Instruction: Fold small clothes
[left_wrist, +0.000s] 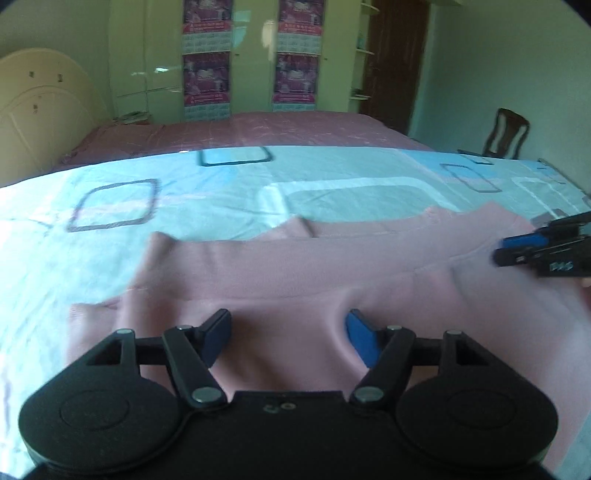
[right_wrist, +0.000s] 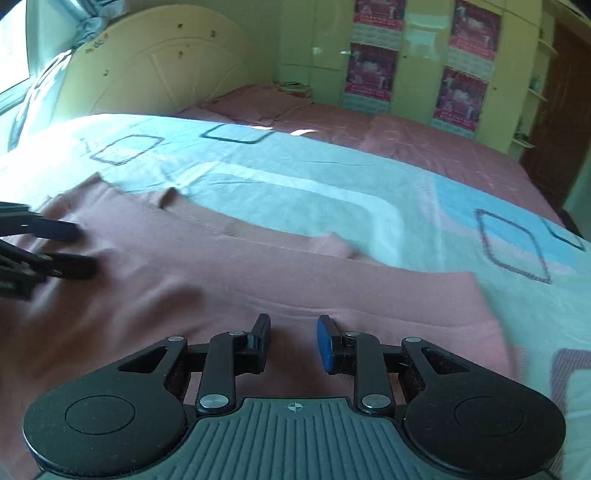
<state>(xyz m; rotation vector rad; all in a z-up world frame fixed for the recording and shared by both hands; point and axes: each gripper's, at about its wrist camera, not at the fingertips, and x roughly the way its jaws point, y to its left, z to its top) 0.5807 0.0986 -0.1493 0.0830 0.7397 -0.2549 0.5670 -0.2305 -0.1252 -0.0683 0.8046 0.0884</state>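
Observation:
A pink garment (left_wrist: 295, 273) lies spread on the light blue patterned bedsheet (left_wrist: 221, 192), with folded layers along its far edge. My left gripper (left_wrist: 288, 332) is open just above the garment's near part, cloth between its blue pads. My right gripper (right_wrist: 293, 334) is open over the garment's right part (right_wrist: 332, 291), holding nothing. The right gripper also shows in the left wrist view (left_wrist: 517, 245) at the right edge. The left gripper shows in the right wrist view (right_wrist: 79, 247) at the left edge, open.
A second bed with a maroon cover (left_wrist: 258, 129) stands behind. A cream headboard (right_wrist: 155, 62) is at the left, a glossy wardrobe with posters (left_wrist: 251, 55) at the back, a wooden chair (left_wrist: 506, 134) at the right.

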